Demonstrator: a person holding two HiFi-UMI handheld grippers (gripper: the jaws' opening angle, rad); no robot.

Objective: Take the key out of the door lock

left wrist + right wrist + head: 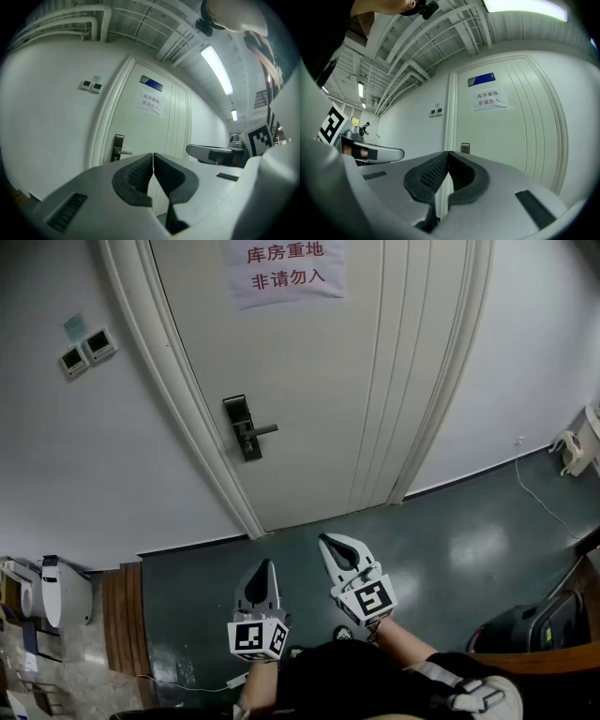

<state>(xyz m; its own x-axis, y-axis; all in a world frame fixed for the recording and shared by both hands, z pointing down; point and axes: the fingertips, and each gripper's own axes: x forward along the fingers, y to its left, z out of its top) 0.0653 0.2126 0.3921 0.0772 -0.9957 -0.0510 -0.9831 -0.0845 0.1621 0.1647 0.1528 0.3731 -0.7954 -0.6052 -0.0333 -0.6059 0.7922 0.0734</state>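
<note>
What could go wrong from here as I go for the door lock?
Both the left gripper and right gripper have their jaws together, so reaching the lock plate like that might bump it. No key can be made out from here, and the lever handle sticks out sideways, easy to catch by mistake.

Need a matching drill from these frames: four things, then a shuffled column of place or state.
1. paper sign
2. door lock
3. wall switches
4. left hand-held gripper

A. jaws shut, nothing between them
B. on the wall, left of the door
C. high on the door
D. at the door's left edge

Pairs: 1-C, 2-D, 3-B, 4-A
</note>
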